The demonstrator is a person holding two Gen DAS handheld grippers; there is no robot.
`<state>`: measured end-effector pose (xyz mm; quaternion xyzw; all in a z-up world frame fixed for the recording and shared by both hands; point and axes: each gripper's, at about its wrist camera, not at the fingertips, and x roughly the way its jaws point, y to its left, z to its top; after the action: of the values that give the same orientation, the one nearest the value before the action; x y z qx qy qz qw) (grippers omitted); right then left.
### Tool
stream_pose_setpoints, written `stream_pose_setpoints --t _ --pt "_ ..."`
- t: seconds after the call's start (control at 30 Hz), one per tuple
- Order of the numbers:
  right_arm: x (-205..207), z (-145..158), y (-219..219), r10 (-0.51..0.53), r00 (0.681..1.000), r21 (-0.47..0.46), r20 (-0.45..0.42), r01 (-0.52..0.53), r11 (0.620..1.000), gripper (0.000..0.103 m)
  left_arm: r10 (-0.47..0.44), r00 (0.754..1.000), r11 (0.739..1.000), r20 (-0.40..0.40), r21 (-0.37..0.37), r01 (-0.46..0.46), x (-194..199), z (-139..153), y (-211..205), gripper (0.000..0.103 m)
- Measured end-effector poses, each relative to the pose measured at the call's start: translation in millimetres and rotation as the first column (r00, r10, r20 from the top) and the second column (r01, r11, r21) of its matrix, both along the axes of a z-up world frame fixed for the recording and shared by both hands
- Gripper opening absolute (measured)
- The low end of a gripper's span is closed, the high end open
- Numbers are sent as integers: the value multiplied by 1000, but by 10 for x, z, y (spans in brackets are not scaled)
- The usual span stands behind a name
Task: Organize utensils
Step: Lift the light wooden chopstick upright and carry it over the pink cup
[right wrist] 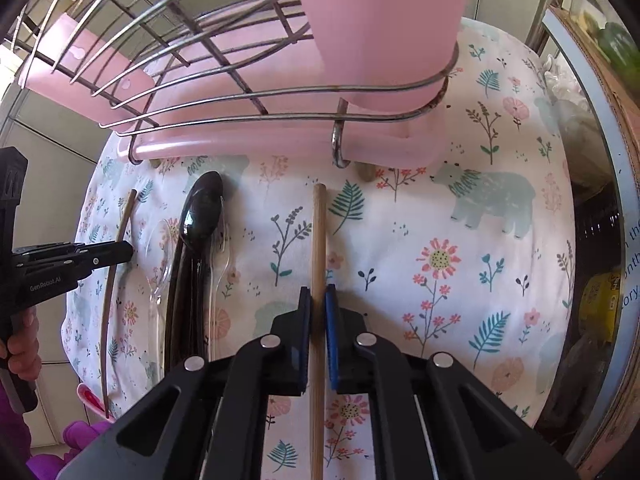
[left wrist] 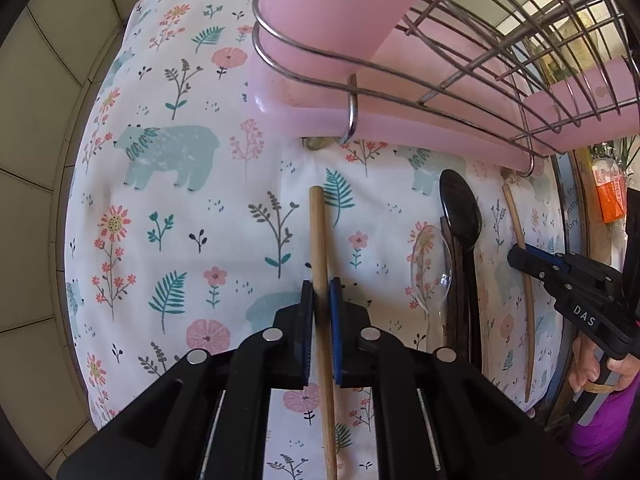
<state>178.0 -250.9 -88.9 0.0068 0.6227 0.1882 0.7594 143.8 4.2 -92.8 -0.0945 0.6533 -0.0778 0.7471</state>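
Grip check: left gripper [left wrist: 320, 300] clamped on left chopstick [left wrist: 318, 232], right gripper [right wrist: 318, 304] clamped on right chopstick [right wrist: 319, 232]; lift both slowly & level, w/o brushing black spoon [left wrist: 460, 208] or wire rack [left wrist: 480, 40]

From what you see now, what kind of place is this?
Probably a home kitchen corner. A wire dish rack on a pink drip tray stands on a floral cloth with spoons and chopsticks laid out, beside tiled walls.

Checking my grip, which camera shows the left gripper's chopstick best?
The left wrist view: the chopstick runs up the middle, pale and sharp, clamped in the left gripper. The right wrist view shows it only as a thin dark curve near the left edge.
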Motion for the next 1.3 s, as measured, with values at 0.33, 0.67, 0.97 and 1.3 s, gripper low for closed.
stream_pose_setpoints --t 0.33,0.67,0.97,1.3 --pt "-363 505 -228 -15 983 102 184 -4 995 6 -4 989 996 147 -91 17 -388 345 202 6" --pt "-589 1376 -441 -135 886 277 444 7 961 7 92 872 979 480 -205 10 -749 1260 498 6" --pt "-486 2300 -590 -325 618 388 716 35 921 7 224 637 961 738 -277 -17 -667 2263 656 6" --pt "-152 2703 -451 -405 324 409 855 58 911 7 251 313 967 916 -225 -116 -445 2909 544 6"
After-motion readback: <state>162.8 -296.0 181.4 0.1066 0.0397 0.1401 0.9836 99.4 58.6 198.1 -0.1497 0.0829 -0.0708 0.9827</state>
